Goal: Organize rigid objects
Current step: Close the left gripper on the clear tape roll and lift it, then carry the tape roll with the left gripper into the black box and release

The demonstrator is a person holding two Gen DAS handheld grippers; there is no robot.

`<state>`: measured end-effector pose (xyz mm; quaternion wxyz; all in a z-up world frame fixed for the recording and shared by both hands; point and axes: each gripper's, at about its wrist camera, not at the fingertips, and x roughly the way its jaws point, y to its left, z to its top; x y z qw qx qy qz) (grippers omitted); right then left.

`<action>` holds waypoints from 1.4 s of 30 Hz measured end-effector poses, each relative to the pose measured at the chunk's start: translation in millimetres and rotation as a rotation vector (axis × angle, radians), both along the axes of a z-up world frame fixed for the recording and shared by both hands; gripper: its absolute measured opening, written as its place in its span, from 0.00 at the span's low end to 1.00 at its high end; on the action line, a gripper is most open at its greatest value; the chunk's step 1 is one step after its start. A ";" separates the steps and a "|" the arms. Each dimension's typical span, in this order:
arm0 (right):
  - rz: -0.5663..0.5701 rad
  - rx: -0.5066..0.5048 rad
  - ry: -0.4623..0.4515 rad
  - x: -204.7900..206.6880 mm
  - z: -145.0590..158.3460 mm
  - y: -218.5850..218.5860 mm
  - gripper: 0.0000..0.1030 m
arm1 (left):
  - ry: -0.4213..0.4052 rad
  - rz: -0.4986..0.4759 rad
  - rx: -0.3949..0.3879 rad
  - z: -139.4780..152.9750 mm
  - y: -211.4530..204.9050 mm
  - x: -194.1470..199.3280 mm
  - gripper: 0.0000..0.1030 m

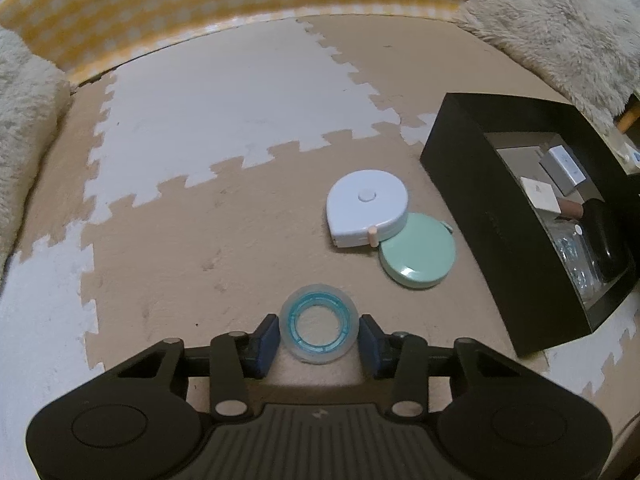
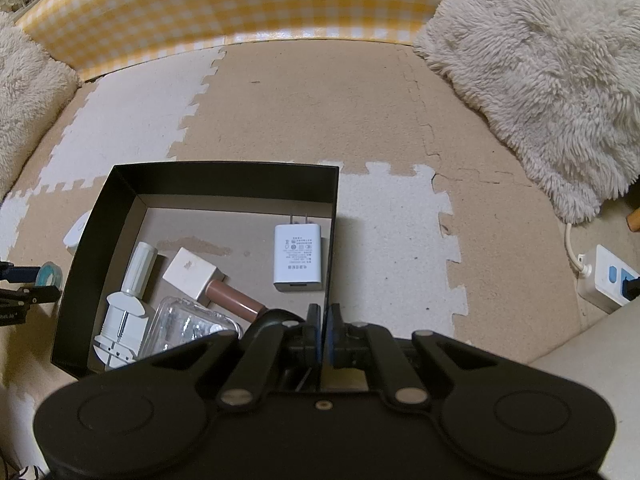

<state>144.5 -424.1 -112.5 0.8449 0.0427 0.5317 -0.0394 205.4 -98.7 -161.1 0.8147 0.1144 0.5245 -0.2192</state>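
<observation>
A clear tape roll with a blue core lies flat on the foam mat between the fingers of my left gripper. The jaws are open, with small gaps on both sides of the roll. A white tape measure and a mint green round case lie just beyond, touching each other. A black box holds a white charger, a white cube, a brown tube, a white tool and a clear case. My right gripper is shut on the box's right wall.
The floor is beige and white puzzle foam mat. A yellow checked wall runs along the back. Fluffy cushions lie at the left and right. A power strip lies at the far right.
</observation>
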 end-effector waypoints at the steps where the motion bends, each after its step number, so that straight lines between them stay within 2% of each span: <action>1: 0.000 0.000 0.000 -0.1 0.0 -0.1 0.04 | 0.000 -0.002 -0.001 0.0 0.0 -0.2 0.43; 8: -0.001 0.001 0.000 0.0 0.0 0.2 0.04 | -0.027 0.008 -0.018 7.0 2.0 1.5 0.43; 15: -0.001 0.001 0.000 -0.1 0.0 0.2 0.04 | -0.141 0.034 -0.152 48.4 -2.8 -0.8 0.43; 19: 0.000 0.002 0.001 0.5 -0.3 0.5 0.04 | -0.184 -0.004 -0.232 72.6 -20.2 -8.5 0.43; 23: 0.000 0.003 0.000 0.5 -0.5 0.3 0.04 | -0.192 -0.071 -0.270 82.8 -49.6 -16.7 0.43; 33: -0.001 0.009 -0.001 0.2 -0.8 -0.5 0.04 | -0.166 -0.232 -0.268 65.4 -141.0 -25.3 0.43; 42: 0.001 0.015 -0.001 0.9 -1.5 -1.9 0.04 | -0.113 -0.193 -0.281 38.5 -183.0 -2.2 0.43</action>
